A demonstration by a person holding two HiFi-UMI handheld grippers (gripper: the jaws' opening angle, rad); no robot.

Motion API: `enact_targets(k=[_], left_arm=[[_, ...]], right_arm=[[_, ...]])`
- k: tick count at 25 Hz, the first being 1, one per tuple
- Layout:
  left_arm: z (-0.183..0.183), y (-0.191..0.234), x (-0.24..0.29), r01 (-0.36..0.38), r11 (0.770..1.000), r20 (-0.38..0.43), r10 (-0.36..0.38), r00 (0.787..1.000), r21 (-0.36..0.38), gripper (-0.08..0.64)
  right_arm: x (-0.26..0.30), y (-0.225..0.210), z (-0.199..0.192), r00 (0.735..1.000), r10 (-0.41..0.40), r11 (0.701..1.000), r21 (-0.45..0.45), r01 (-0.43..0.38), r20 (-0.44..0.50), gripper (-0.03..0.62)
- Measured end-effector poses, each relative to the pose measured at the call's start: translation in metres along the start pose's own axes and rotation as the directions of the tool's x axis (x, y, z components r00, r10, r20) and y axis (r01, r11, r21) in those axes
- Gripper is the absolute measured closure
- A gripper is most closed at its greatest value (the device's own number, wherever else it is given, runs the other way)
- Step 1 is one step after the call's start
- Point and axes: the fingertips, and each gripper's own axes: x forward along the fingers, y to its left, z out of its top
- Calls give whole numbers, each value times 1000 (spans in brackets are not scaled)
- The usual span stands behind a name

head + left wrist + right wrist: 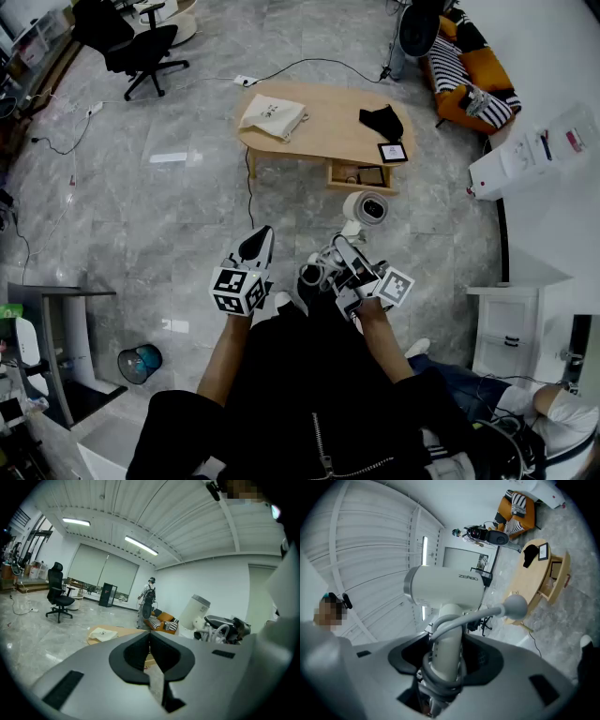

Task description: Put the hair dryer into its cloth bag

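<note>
My right gripper (pixel 343 251) is shut on the handle of a white hair dryer (pixel 367 208), which I hold up in front of me well short of the table. In the right gripper view the hair dryer (pixel 446 590) stands upright between the jaws, its grey cord (pixel 440 679) wound round the handle. The cream cloth bag (pixel 273 114) lies flat on the left end of the oval wooden table (pixel 328 131). My left gripper (pixel 257 242) is shut and holds nothing, level with the right one. In the left gripper view the cloth bag (pixel 105 633) shows beyond the shut jaws.
The table also carries a black cloth item (pixel 382 120) and a small tablet (pixel 393 152); its drawer (pixel 361 174) stands open. A black office chair (pixel 139 45) is at far left, a sofa with striped cushions (pixel 469 80) at far right. A bin (pixel 141 362) is by my left leg.
</note>
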Motion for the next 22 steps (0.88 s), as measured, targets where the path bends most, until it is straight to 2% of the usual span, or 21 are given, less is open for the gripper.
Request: enact_targets(k=[9,22], left_arm=[[-5,-7,6,16,1000,-14,-16,1000,-3,546],[-9,-6,8,13,1000,-20,-13,1000,-13,546]], right_arm=[[-1,12,7,1000,20,995,-96,-21,-7,370],[0,7,1,999,22,998,-57,-24,-33,370]])
